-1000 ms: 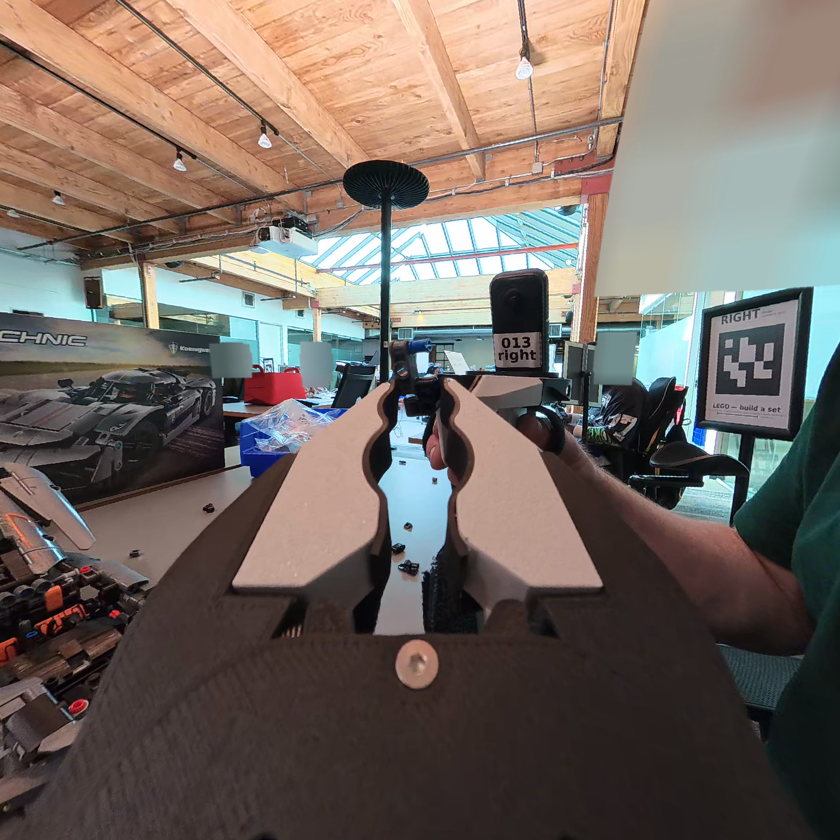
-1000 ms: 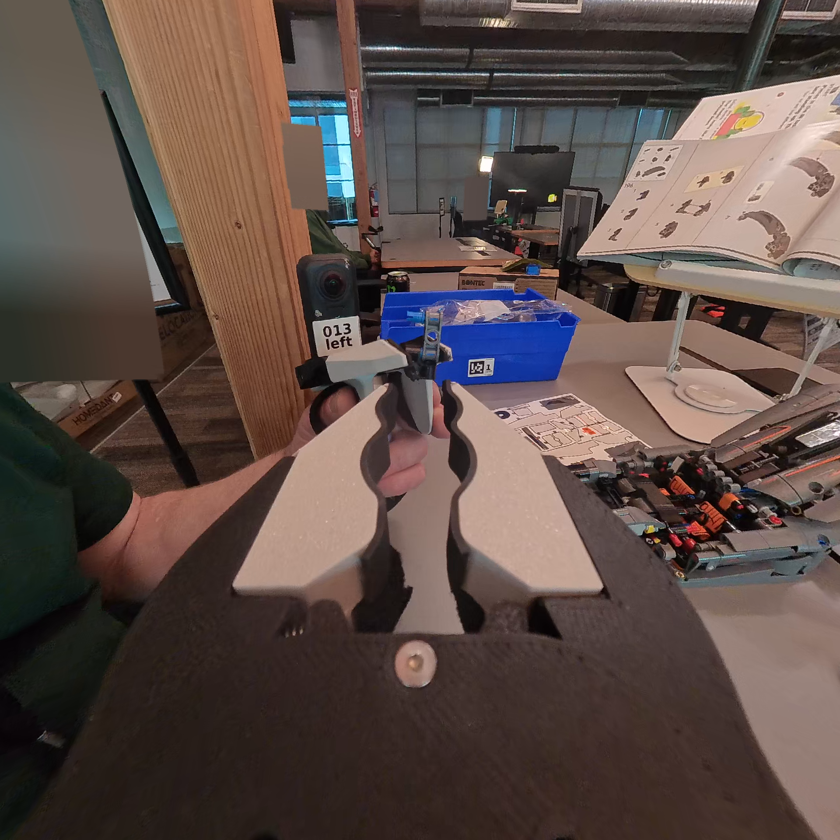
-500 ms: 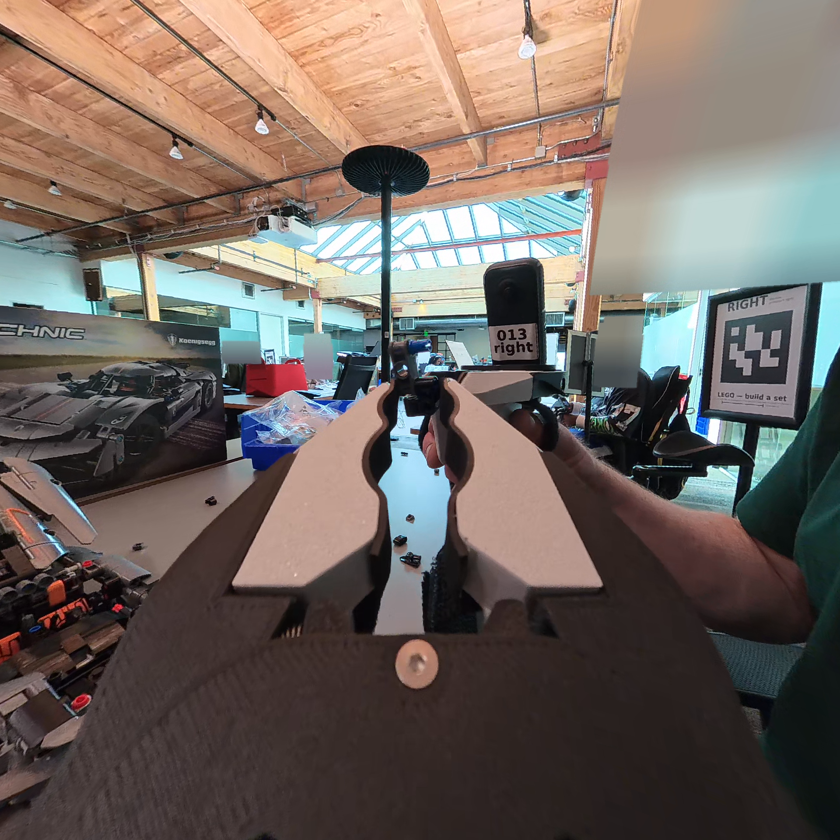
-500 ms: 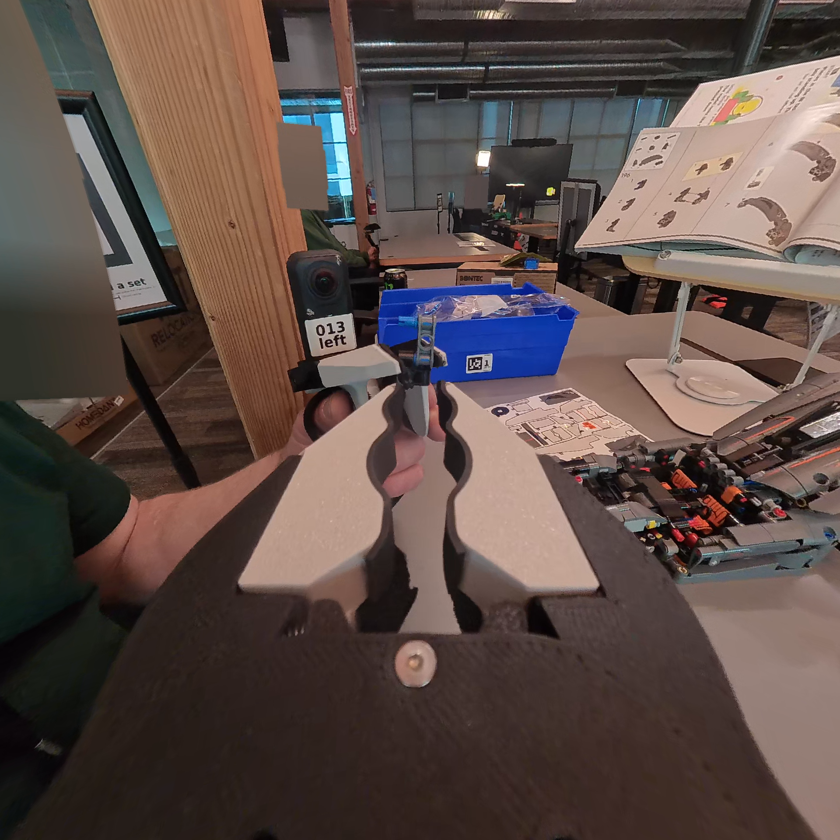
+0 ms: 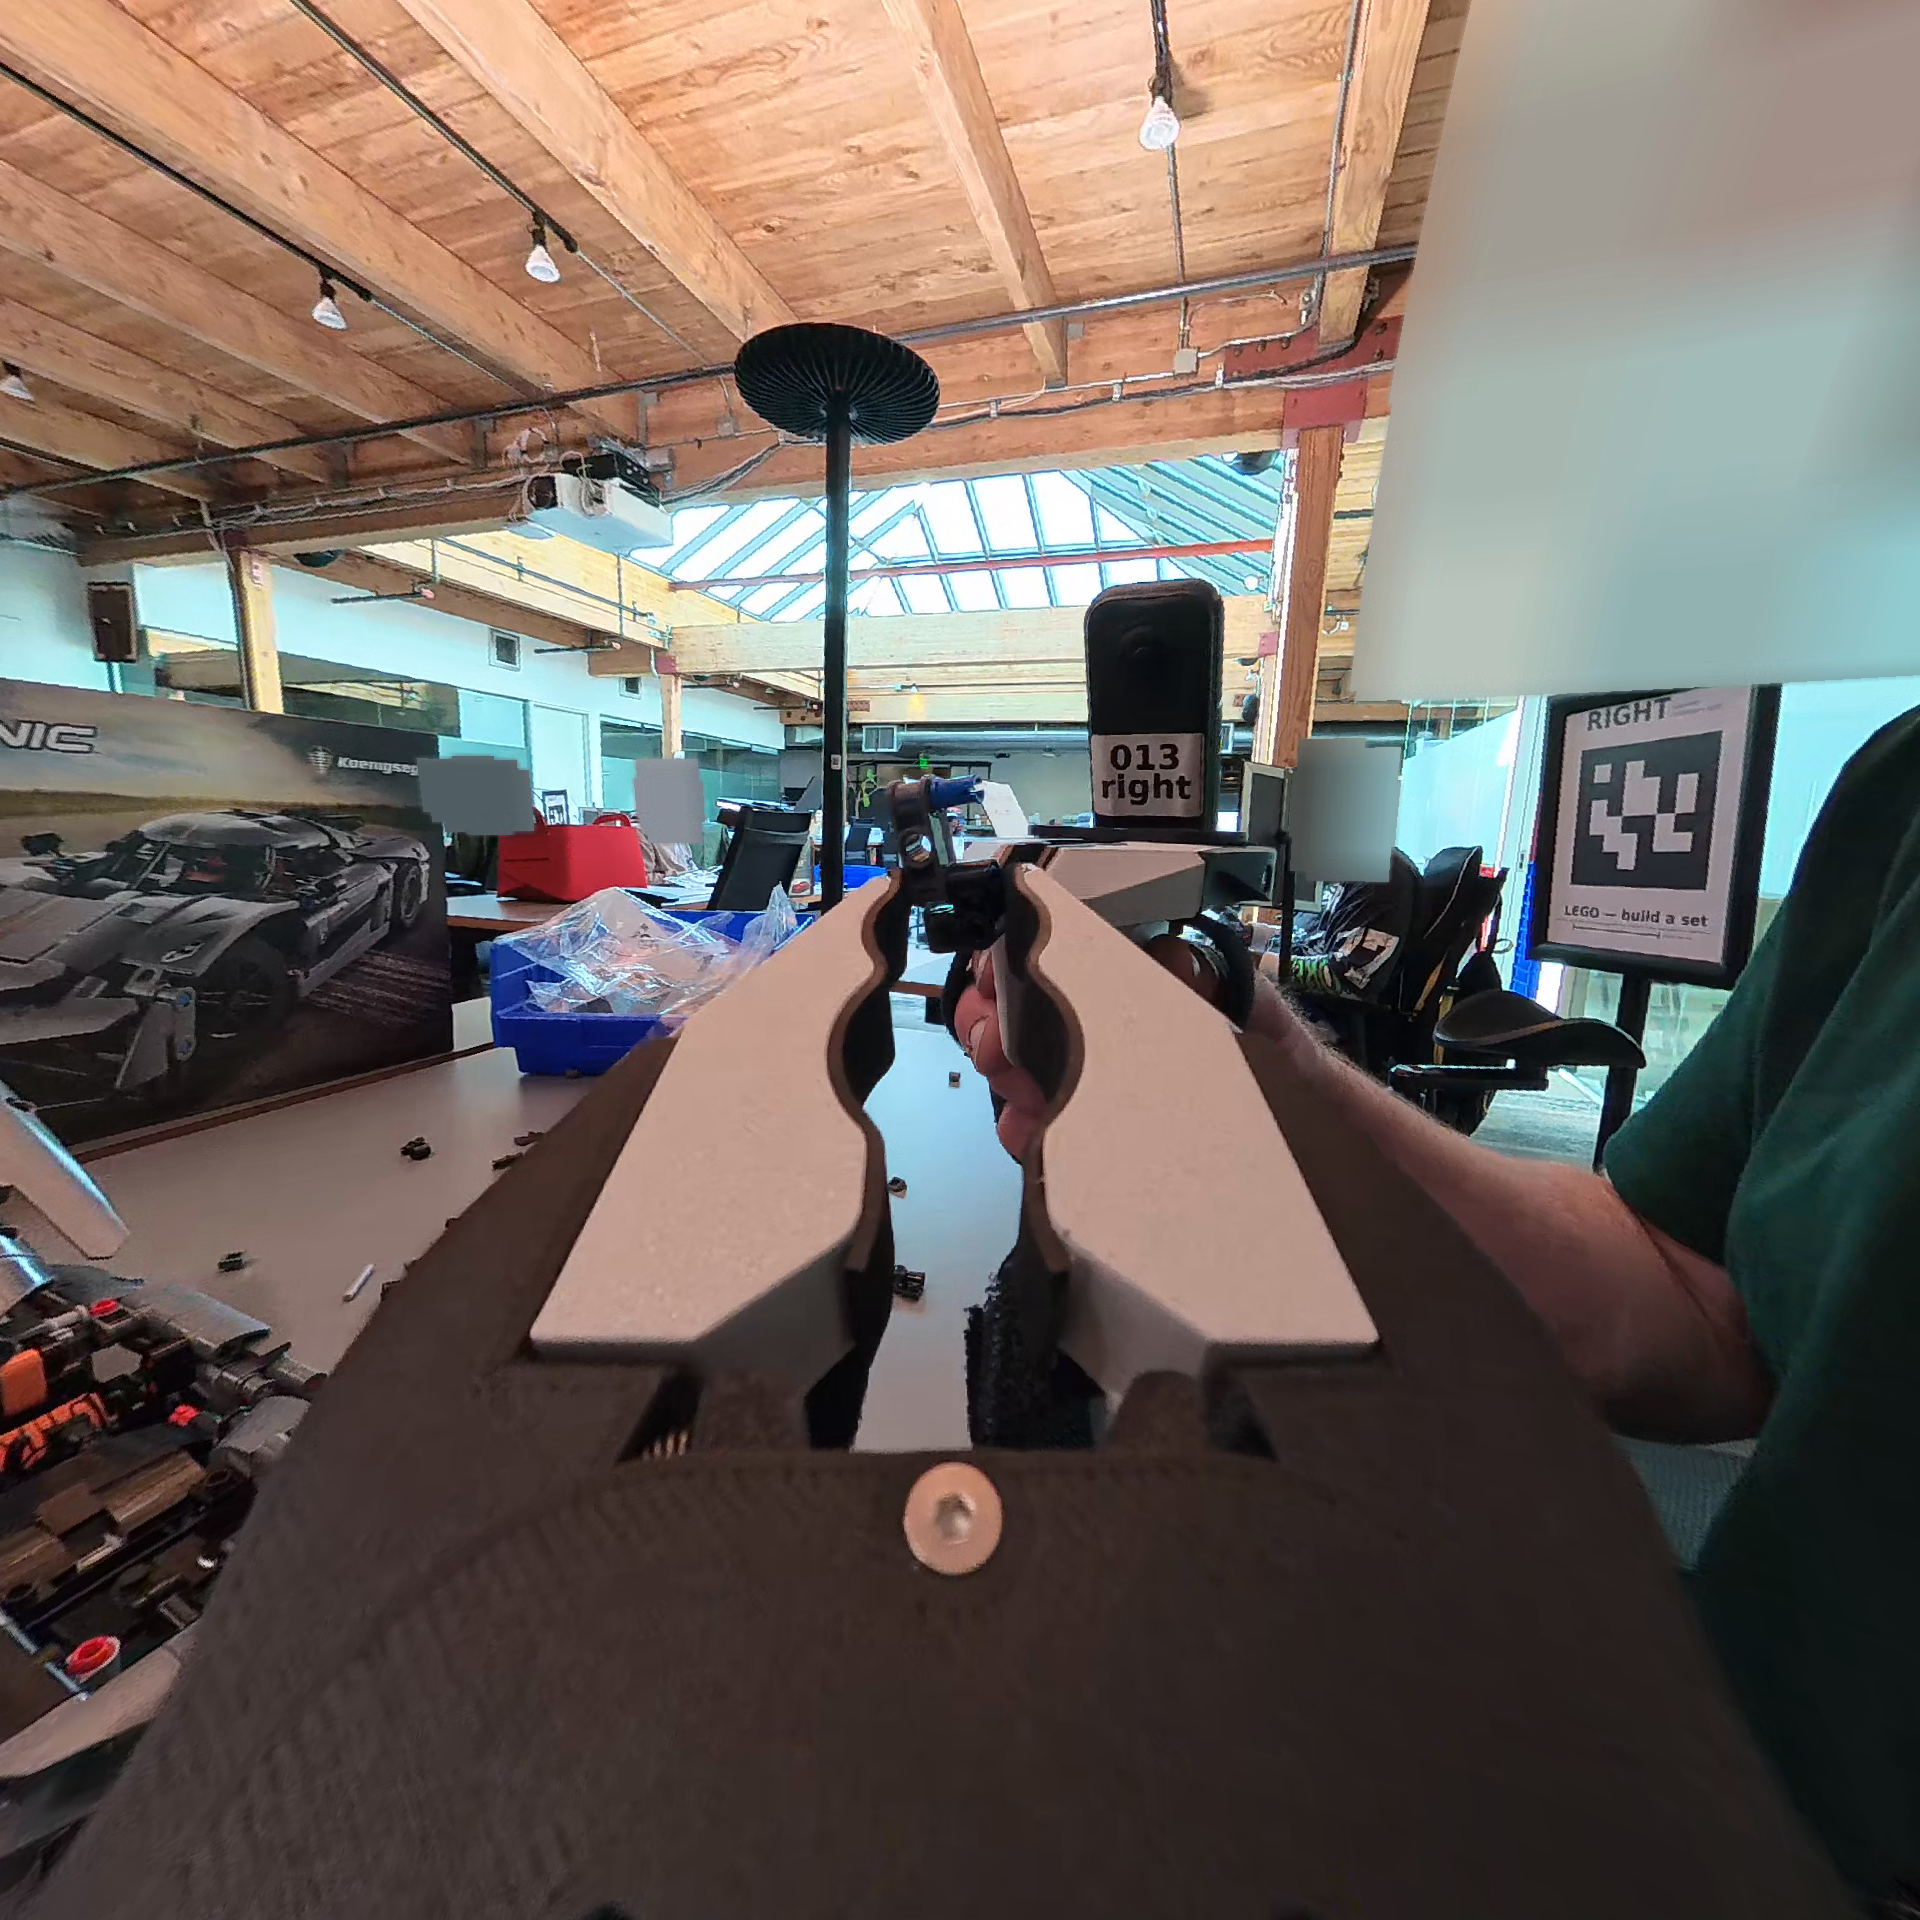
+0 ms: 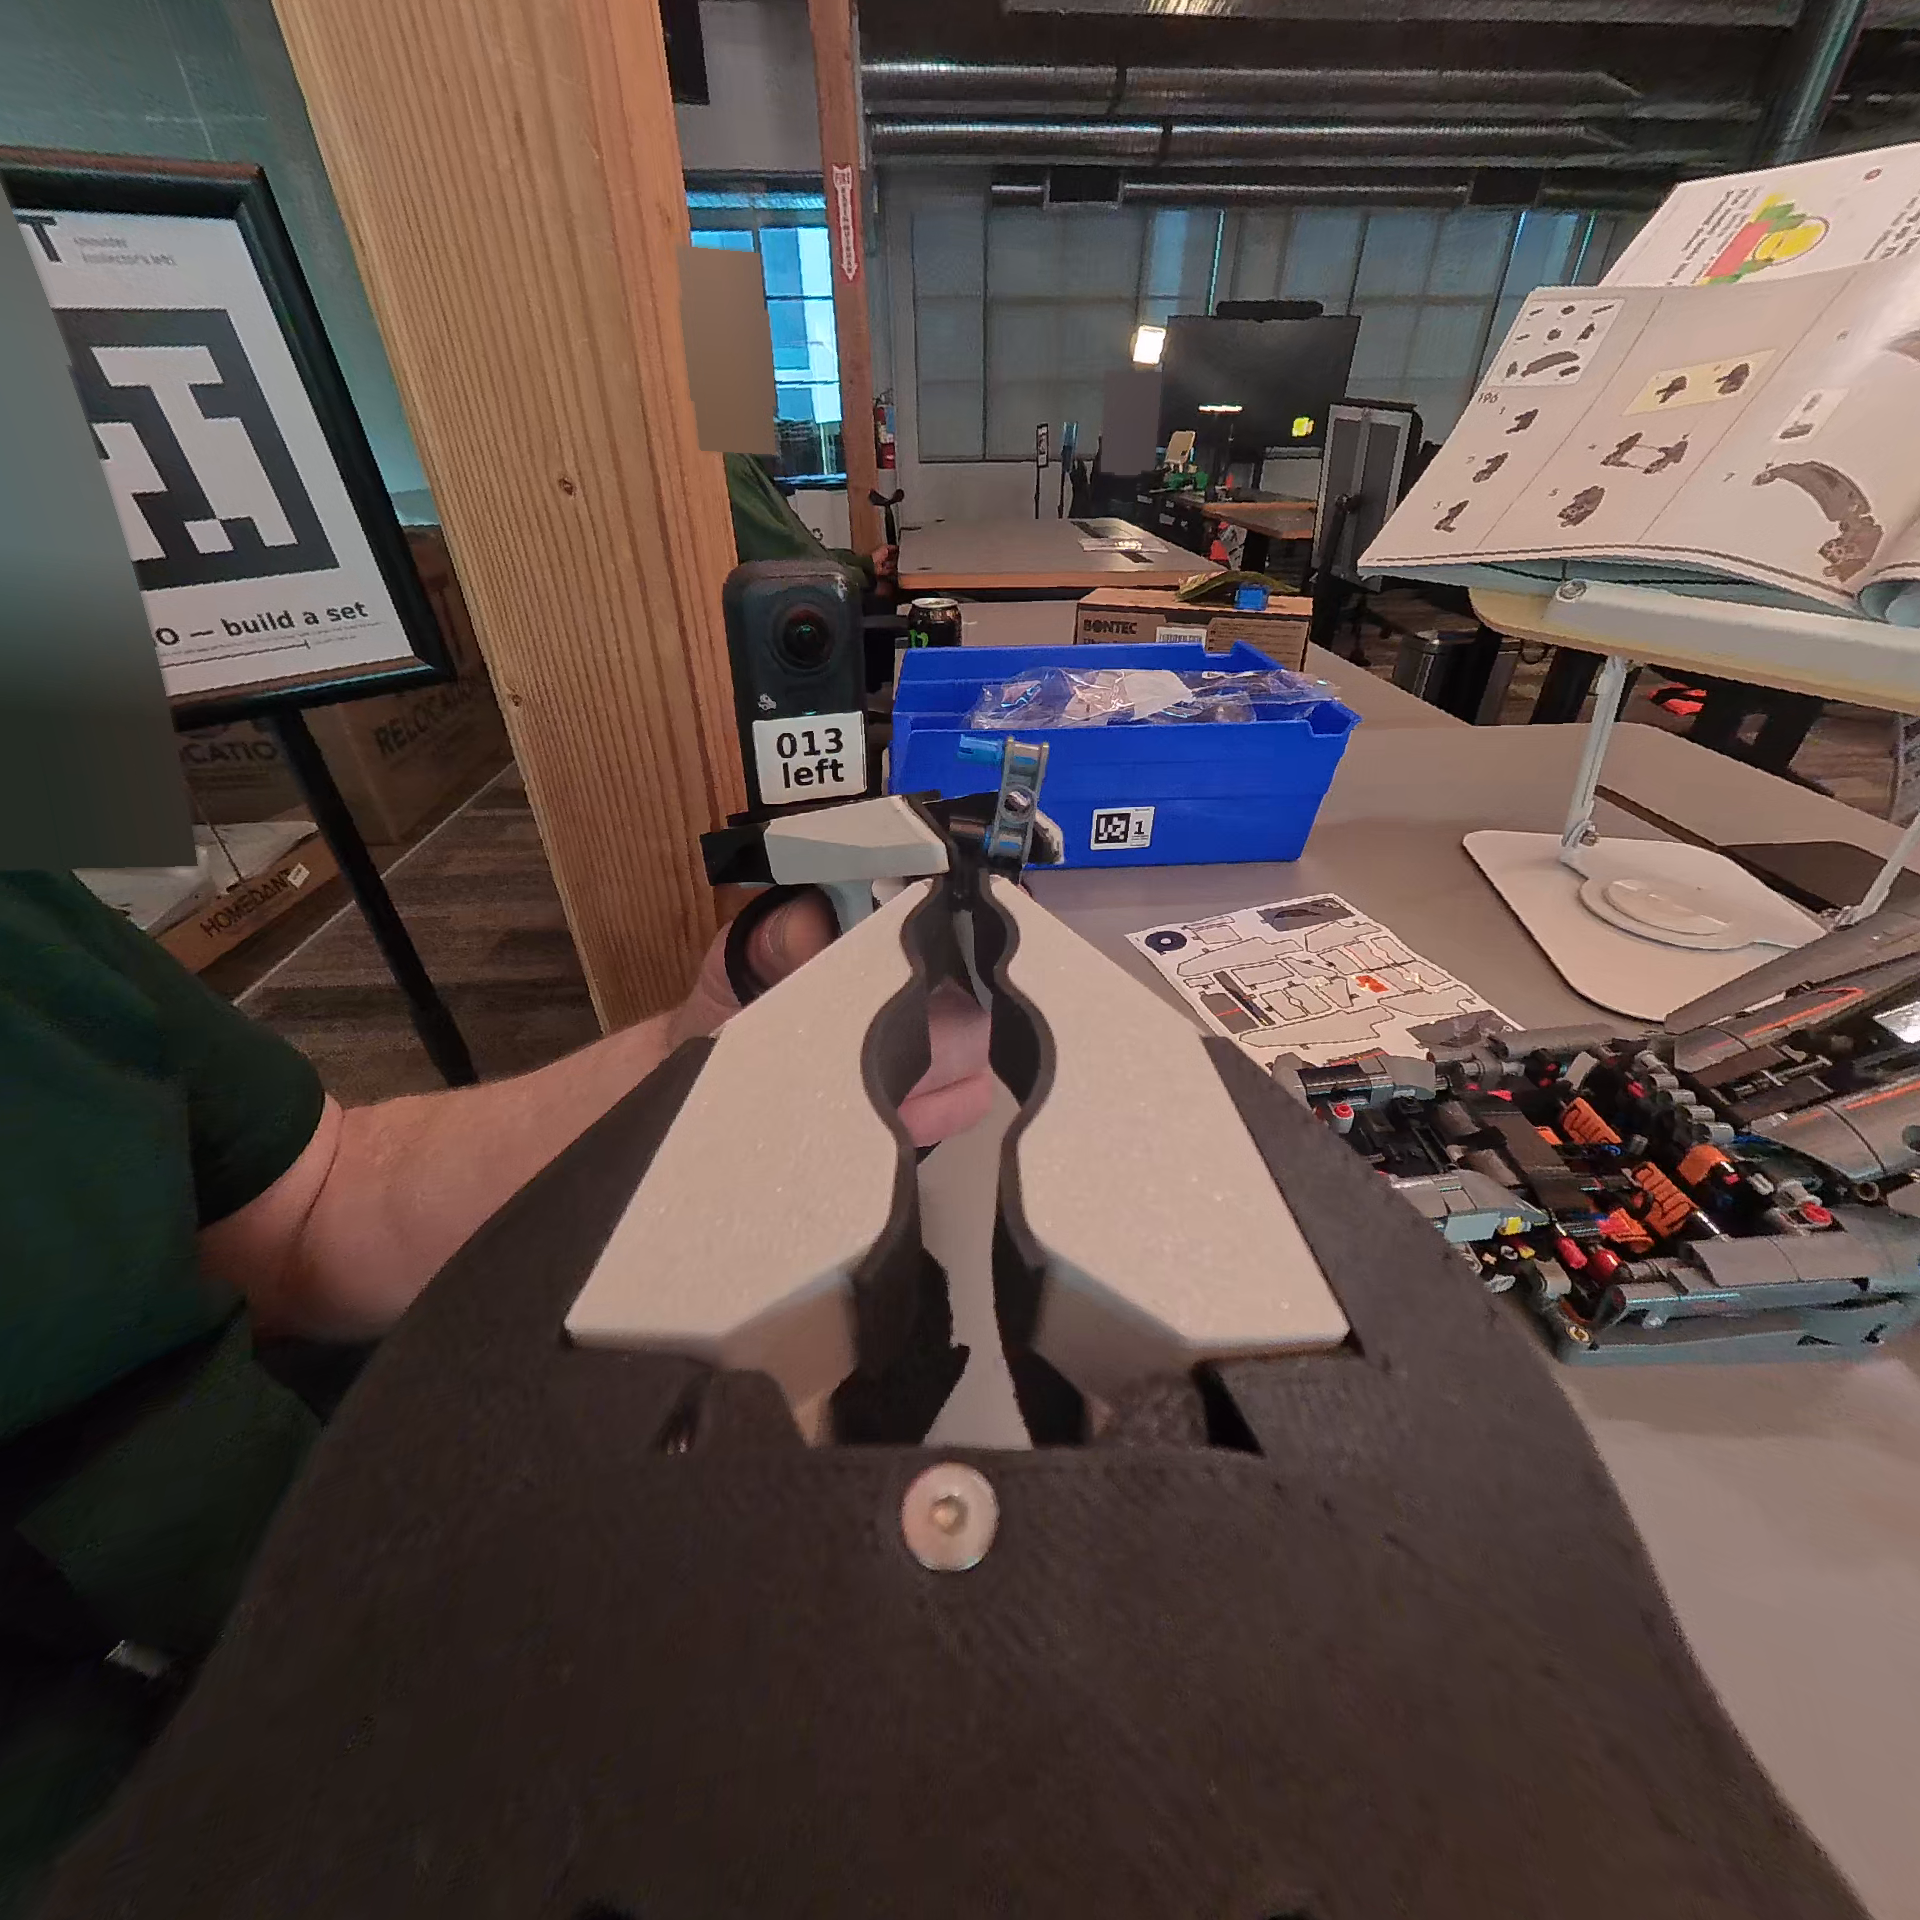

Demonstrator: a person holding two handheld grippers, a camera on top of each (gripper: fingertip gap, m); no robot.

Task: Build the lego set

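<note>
A small lego assembly, a dark grey beam (image 5: 921, 831) with a blue pin (image 5: 951, 790) on top, is held up in the air between my two grippers, which meet tip to tip. My left gripper (image 5: 954, 902) is shut on its black lower part. My right gripper (image 6: 964, 891) is shut on the same assembly from the opposite side; the beam (image 6: 1018, 800) and blue pin (image 6: 977, 746) stick up above its tips. The half-built lego car (image 6: 1610, 1174) lies on the table to the right, and also shows in the left wrist view (image 5: 104, 1455).
A blue bin (image 6: 1122, 790) of bagged parts stands at the back of the grey table (image 5: 312, 1195). An open instruction book (image 6: 1662, 436) sits on a white stand, with a sticker sheet (image 6: 1309, 977) in front. The set's box (image 5: 208, 914) leans at left. Small loose pieces (image 5: 416, 1148) dot the table. The grippers are tip to tip, or close to it.
My right gripper's jaws have narrowed onto the assembly. Both grippers have shifted slightly while staying tip to tip. The left gripper's grip is unchanged.
</note>
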